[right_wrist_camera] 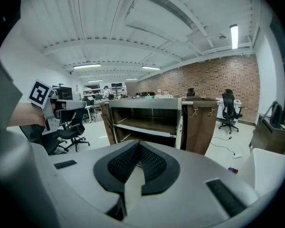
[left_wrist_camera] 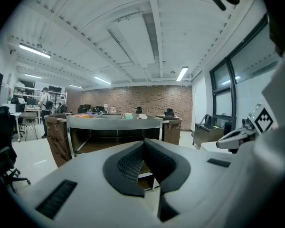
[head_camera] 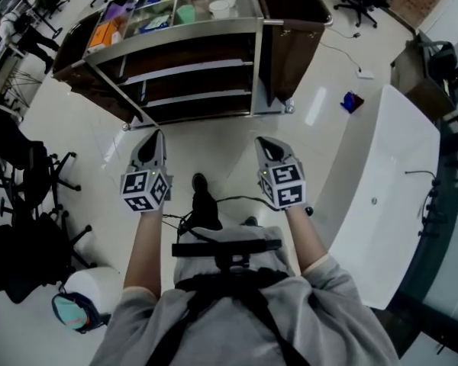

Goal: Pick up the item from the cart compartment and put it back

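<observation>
A steel cart (head_camera: 191,30) stands ahead of me, its top divided into compartments. These hold a green cup (head_camera: 185,13), white cups (head_camera: 220,8), an orange pack (head_camera: 103,33) and other small items. Below are bare shelves (head_camera: 198,71). My left gripper (head_camera: 154,137) and right gripper (head_camera: 266,143) hover side by side over the floor, short of the cart, both pointing at it. In the left gripper view the jaws of the left gripper (left_wrist_camera: 143,142) meet, with nothing between them. The right gripper (right_wrist_camera: 138,144) is likewise shut and empty, facing the cart (right_wrist_camera: 145,103).
Brown bags hang on both cart ends (head_camera: 294,44) (head_camera: 75,48). A white bathtub (head_camera: 389,197) stands at the right, office chairs (head_camera: 23,166) at the left. A blue object (head_camera: 351,101) and a cable lie on the floor. A person (left_wrist_camera: 46,99) stands far off.
</observation>
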`<control>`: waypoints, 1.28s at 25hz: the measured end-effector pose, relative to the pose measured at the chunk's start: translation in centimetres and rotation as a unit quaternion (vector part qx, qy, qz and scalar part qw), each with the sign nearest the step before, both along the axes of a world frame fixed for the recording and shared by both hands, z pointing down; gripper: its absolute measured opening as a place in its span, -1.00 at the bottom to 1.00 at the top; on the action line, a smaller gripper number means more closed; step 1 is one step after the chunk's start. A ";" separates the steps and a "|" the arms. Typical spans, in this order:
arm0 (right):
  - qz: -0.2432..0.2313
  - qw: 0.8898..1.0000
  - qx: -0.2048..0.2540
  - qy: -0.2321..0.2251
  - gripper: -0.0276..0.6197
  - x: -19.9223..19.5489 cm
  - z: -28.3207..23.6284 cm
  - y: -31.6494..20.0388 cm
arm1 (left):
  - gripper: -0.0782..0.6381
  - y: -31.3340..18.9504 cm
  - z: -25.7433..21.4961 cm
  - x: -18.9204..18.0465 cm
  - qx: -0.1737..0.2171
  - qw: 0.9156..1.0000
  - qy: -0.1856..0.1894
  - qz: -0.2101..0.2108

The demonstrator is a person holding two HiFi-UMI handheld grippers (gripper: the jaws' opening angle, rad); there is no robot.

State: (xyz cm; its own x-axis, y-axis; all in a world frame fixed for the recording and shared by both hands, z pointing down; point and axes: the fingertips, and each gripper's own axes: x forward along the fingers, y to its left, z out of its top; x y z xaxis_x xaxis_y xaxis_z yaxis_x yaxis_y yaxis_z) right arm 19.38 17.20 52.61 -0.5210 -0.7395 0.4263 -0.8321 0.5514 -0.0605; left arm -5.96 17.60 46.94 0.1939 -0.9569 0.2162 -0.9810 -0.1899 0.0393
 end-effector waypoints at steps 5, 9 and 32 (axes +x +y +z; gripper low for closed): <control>0.013 1.000 -0.002 0.003 -0.89 -1.9 0.8 -3.6 | -0.77 -4.8 0.6 -1.4 0.001 1.000 0.001 0.025; 0.021 1.000 -0.006 0.005 -0.89 -4.0 0.8 -7.0 | -0.77 -9.5 0.5 -3.2 -0.001 0.999 0.004 0.042; 0.053 0.998 -0.015 0.017 -0.89 -18.2 -1.0 -24.1 | -0.77 -29.0 -1.4 -12.7 -0.014 0.988 0.025 0.150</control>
State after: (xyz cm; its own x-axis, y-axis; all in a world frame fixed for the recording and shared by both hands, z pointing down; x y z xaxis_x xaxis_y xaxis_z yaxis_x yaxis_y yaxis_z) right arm 1.22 -6.94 51.58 -0.4259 -0.7760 0.4652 -0.8874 0.4587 -0.0474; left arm -18.62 -11.41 45.54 0.4786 -0.8486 0.2254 -0.8777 -0.4695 0.0962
